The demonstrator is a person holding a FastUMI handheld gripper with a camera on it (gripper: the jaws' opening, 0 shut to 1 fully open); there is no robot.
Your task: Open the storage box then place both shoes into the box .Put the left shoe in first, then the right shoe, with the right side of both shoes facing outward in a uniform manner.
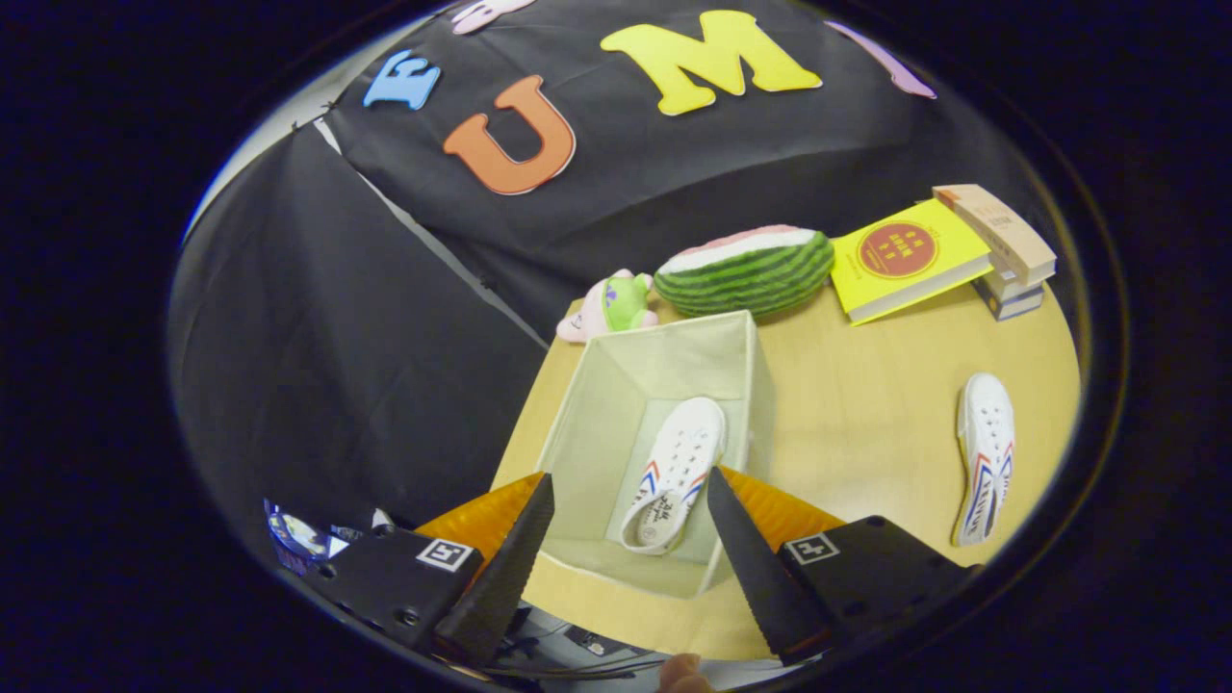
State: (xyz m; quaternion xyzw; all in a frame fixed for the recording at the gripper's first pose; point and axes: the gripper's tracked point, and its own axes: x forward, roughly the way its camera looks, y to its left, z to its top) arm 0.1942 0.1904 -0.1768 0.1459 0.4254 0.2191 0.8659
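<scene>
Gripper (630, 496) spread wide, pinching nothing, hovering above open storage box (741, 361) on desk (866, 423). One shoe (674, 472) lying inside box between fingers. Second shoe (984, 457) out on desk, well right of box.

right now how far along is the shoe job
About halfway. The storage box stands open on the table, and one shoe already lies inside it. The gripper hangs open above the box, its fingers either side of that shoe, holding nothing. Left to do: the second shoe lies on the table beside the box, waiting to be picked up and placed inside.
</scene>
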